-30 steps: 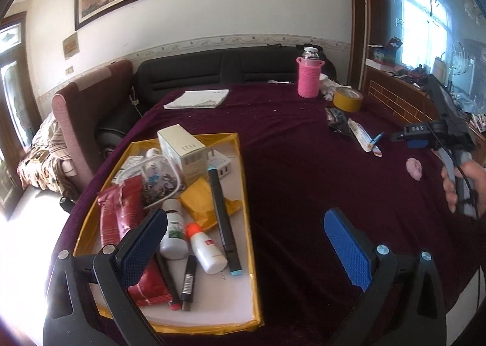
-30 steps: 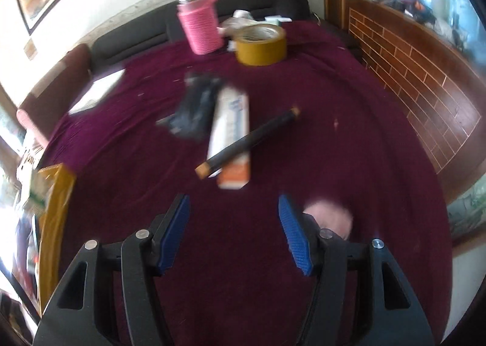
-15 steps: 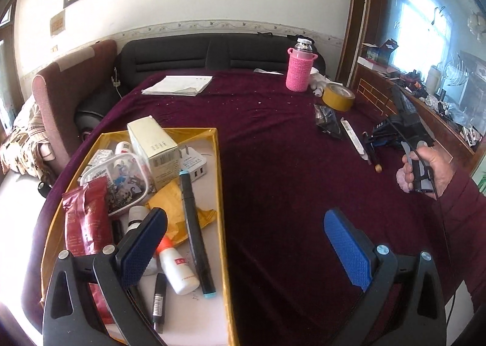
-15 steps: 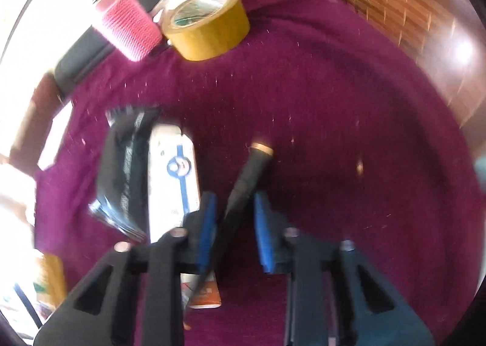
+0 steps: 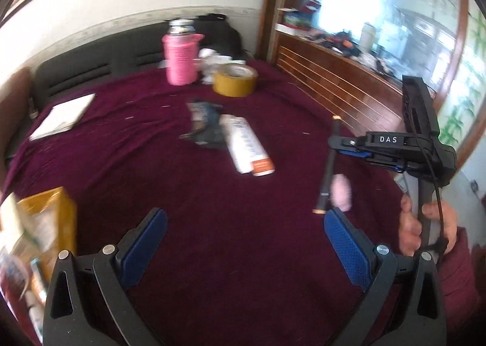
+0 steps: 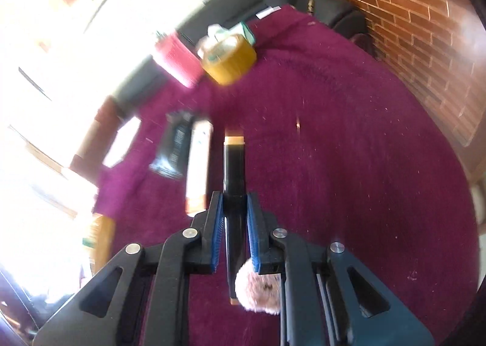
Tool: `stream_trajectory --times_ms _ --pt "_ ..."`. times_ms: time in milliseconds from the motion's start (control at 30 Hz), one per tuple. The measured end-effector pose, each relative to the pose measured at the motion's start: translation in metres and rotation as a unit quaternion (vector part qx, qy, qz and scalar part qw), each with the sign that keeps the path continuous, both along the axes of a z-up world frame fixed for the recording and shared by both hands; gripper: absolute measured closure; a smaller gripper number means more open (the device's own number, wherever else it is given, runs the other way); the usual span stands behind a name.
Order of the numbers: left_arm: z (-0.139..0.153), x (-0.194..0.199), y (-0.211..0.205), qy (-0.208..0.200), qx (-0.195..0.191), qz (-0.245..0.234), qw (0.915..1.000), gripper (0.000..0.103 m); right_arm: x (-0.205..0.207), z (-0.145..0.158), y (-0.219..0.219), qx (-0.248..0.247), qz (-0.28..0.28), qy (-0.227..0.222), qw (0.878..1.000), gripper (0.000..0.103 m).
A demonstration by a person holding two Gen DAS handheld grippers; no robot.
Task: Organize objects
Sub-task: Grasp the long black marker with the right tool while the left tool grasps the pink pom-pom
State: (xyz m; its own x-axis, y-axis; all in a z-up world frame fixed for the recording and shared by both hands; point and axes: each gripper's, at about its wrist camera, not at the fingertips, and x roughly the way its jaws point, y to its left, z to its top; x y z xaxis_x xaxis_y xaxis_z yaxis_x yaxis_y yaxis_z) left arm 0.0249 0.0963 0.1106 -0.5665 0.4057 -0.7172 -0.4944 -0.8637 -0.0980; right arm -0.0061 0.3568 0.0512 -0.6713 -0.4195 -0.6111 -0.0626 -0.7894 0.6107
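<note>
My right gripper [image 6: 234, 197] is shut on a long black marker [image 6: 233, 163] with tan ends, lifted off the maroon cloth. In the left wrist view the same marker [image 5: 329, 163] hangs from the right gripper [image 5: 335, 145], held by a hand at the right. A pink fluffy ball [image 6: 258, 291] lies under it; the ball [image 5: 341, 192] shows beside the marker's lower end. My left gripper [image 5: 244, 232] stands open over bare cloth with nothing between its blue pads. The yellow tray [image 5: 65, 209] with several items sits at the left edge.
On the cloth lie a white tube box [image 5: 247, 145], a dark packet [image 5: 206, 124], a tape roll [image 5: 234, 80], a pink-sleeved bottle [image 5: 180, 56] and a notebook [image 5: 63, 115]. A wooden cabinet [image 5: 334, 78] borders the table's right side; a dark sofa runs behind.
My right gripper closed on the black marker and lifted it off the white box. The left gripper swung right, away from the tray, and stayed open.
</note>
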Motion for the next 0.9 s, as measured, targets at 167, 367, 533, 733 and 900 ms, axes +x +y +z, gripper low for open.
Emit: stream_trajectory --times_ms 167,367,533,733,900 --pt "-0.02 -0.013 0.067 -0.021 -0.016 -0.042 0.9988 0.002 0.002 -0.017 0.039 -0.154 0.002 0.058 0.986 0.09" --pt "-0.05 -0.031 0.12 -0.032 -0.045 -0.049 0.9972 0.002 0.013 -0.031 0.081 -0.246 -0.042 0.08 0.965 0.09" --pt "-0.072 -0.037 0.152 -0.033 -0.069 -0.062 0.9952 0.003 0.005 -0.029 0.073 -0.226 -0.038 0.067 0.971 0.09" --pt "-0.082 -0.039 0.156 -0.061 -0.054 -0.083 0.9932 0.076 0.003 -0.023 0.056 -0.168 -0.017 0.055 0.984 0.09" --pt "-0.063 -0.024 0.108 -0.061 -0.03 -0.061 0.9958 0.077 0.003 -0.024 0.047 -0.145 -0.002 0.058 0.988 0.09"
